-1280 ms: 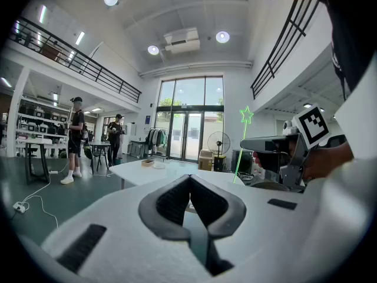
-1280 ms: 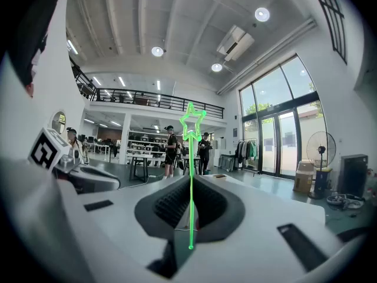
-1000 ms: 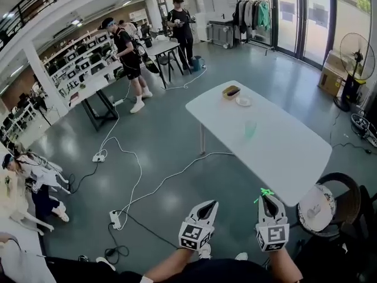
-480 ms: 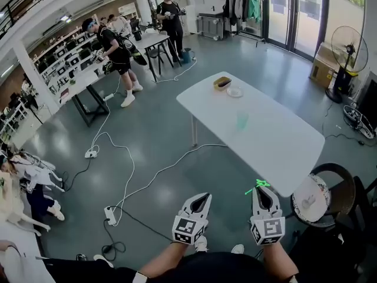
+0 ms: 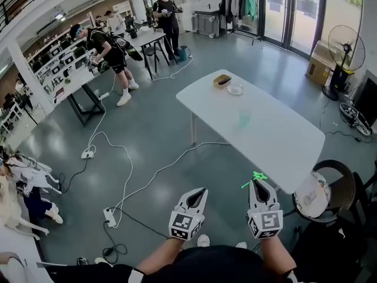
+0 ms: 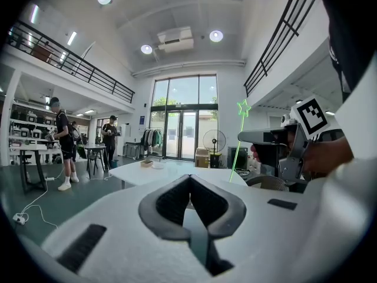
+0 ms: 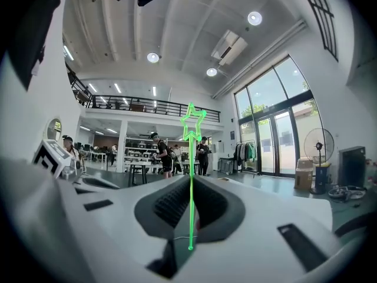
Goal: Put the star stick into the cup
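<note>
My right gripper is shut on a thin green star stick; its star tip pokes out past the jaws near the table's front edge. In the left gripper view the star stick stands upright beside the right gripper. My left gripper hangs shut over the floor, holding nothing. A pale green cup stands near the middle of the white table, well beyond both grippers.
A small basket and a white plate sit at the table's far end. A round chair stands right of the table. Cables and a power strip lie on the floor at left. Several people stand by far desks.
The view has drawn nearer to the table. Both grippers have risen a little in the picture, the star stick still held in the right one.
</note>
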Motion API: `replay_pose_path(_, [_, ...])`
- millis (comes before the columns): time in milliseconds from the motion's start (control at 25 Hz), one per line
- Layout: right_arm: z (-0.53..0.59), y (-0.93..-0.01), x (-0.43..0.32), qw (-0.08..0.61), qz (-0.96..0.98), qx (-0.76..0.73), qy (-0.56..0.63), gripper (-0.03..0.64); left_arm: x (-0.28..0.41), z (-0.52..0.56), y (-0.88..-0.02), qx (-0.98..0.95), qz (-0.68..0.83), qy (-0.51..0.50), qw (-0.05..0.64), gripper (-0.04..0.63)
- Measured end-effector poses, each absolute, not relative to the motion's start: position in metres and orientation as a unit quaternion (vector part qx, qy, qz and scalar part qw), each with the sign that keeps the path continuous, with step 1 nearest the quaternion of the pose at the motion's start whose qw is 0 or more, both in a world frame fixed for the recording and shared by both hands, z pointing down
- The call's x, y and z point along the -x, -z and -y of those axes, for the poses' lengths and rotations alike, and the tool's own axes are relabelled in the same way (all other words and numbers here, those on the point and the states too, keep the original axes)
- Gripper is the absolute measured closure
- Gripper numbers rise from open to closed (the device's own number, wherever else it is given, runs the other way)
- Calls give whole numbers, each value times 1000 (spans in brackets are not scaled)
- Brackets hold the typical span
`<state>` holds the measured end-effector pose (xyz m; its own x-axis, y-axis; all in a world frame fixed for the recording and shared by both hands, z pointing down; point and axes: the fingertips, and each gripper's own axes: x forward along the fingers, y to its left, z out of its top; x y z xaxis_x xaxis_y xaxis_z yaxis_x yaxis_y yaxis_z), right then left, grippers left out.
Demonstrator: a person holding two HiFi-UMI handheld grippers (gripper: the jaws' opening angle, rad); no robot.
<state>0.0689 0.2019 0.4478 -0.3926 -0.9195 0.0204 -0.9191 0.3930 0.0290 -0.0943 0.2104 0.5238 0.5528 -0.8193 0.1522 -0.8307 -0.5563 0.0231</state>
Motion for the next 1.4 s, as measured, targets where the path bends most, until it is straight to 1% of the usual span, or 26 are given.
replay_pose_path(280, [-194,-444,-36,9,824,-566,10,597,133,-199,-523,-885,460,-68,37,584])
replay_pose_path(520, [-194,-445,-25,17,815,-579,7,597,150,-196,-525,-888,454,-65,42,584])
replay_pose_path(880, [-177,-454,-32,22,805,-592,2,597,147,-179,-535,-892,444,-70,45,584])
replay_pose_path(1400, [-102,-450,-58,13,807,-590,11,597,125,-107,-536,-890,448,-78,40,584])
